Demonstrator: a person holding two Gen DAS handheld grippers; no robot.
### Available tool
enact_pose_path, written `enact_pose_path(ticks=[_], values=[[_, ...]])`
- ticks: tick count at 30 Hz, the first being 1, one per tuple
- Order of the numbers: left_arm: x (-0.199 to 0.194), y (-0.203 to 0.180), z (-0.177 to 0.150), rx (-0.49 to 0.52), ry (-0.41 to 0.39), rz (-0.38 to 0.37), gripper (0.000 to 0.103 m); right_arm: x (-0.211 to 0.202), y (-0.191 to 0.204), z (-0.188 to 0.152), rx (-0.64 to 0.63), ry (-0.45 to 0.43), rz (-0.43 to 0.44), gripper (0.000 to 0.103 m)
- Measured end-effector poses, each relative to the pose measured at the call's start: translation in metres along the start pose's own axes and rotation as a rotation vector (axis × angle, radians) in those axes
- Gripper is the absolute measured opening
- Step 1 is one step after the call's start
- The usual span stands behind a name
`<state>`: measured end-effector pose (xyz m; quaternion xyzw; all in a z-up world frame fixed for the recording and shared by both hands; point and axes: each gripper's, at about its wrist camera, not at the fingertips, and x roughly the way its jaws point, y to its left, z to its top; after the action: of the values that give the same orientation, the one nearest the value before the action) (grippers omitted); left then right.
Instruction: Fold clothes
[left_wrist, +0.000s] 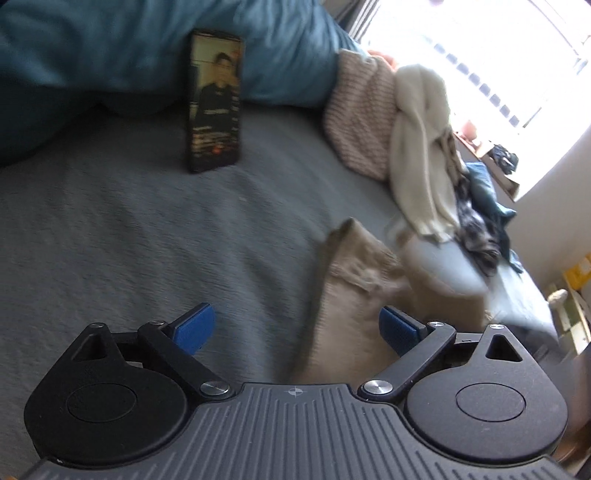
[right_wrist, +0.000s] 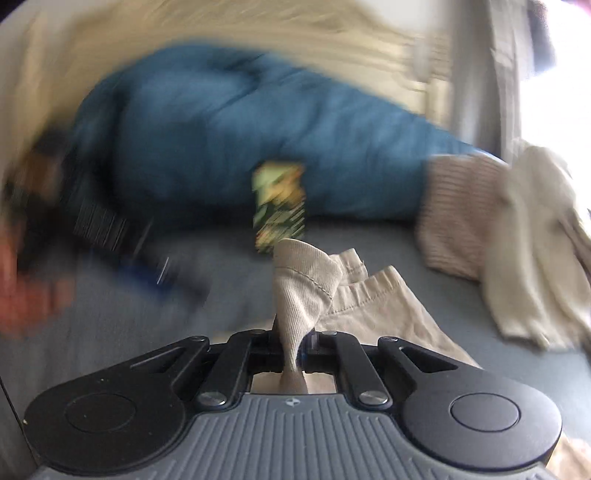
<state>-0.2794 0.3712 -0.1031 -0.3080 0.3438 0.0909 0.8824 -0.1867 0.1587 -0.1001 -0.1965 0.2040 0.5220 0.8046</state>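
Pinched between the closed jaws of the right gripper (right_wrist: 295, 347) is a bunched corner of a beige garment (right_wrist: 369, 306); the rest of it trails onto the grey bedspread (right_wrist: 122, 314) just ahead. Its partner, the left gripper (left_wrist: 295, 328), stands wide open and empty, the same garment lying just beside its right finger. Farther off, a phone (left_wrist: 215, 99) leans on a blue pillow (left_wrist: 110, 48), and a clothes pile (left_wrist: 417, 147) sits at right.

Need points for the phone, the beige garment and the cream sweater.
phone (left_wrist: 214, 99), left wrist view, middle of its screen
beige garment (right_wrist: 306, 284), right wrist view, bunched fold above the right gripper
cream sweater (left_wrist: 421, 147), left wrist view, middle of the draped body
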Motion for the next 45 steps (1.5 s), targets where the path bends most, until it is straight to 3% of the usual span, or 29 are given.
enact_pose_path(ticks=[2,8,11,13,15,16,20,22,24,28,31,36,40,45], values=[[-0.004,0.006,-0.001,-0.011,-0.004,0.001,0.097,0.019,0.019,-0.019,-0.076,0.065,-0.002,0.007],[-0.012,0.013,0.000,-0.014,-0.013,-0.020,0.097,0.013,0.030,-0.008,-0.161,-0.007,-0.059,0.007],[-0.011,0.012,0.001,-0.008,-0.004,-0.038,0.097,0.027,0.039,-0.012,-0.198,0.093,-0.048,0.011],[-0.010,0.010,0.001,0.003,-0.007,-0.048,0.097,0.022,0.049,-0.017,-0.239,0.082,-0.070,0.016],[-0.009,0.009,0.000,0.003,-0.008,-0.058,0.097,0.009,0.054,-0.017,-0.255,0.051,-0.040,0.031],[-0.008,0.008,0.000,-0.002,-0.008,-0.065,0.097,0.002,0.055,-0.016,-0.254,0.038,-0.017,0.048],[-0.003,-0.004,0.001,0.034,-0.001,-0.096,0.097,-0.025,0.057,-0.015,-0.230,0.020,0.077,0.050],[-0.002,-0.010,0.000,0.070,0.001,-0.104,0.097,-0.032,0.049,-0.012,-0.156,0.051,0.160,0.050],[-0.002,-0.016,-0.003,0.114,-0.005,-0.100,0.097,-0.038,0.037,-0.008,-0.061,0.071,0.235,0.050],[-0.001,-0.025,-0.009,0.184,-0.010,-0.078,0.093,-0.057,0.007,-0.002,0.092,0.037,0.188,0.049],[0.002,-0.026,-0.012,0.195,0.004,-0.065,0.087,-0.048,-0.002,0.002,0.089,0.065,0.104,0.045],[0.002,-0.024,-0.014,0.211,0.008,-0.062,0.078,-0.024,0.014,-0.002,-0.049,0.127,0.087,0.039],[0.002,-0.021,-0.016,0.219,0.017,-0.077,0.069,-0.006,0.016,-0.005,-0.073,0.151,0.061,0.003],[0.009,-0.011,-0.018,0.167,0.045,-0.101,0.060,-0.020,-0.002,0.010,0.063,0.061,0.055,0.002]])
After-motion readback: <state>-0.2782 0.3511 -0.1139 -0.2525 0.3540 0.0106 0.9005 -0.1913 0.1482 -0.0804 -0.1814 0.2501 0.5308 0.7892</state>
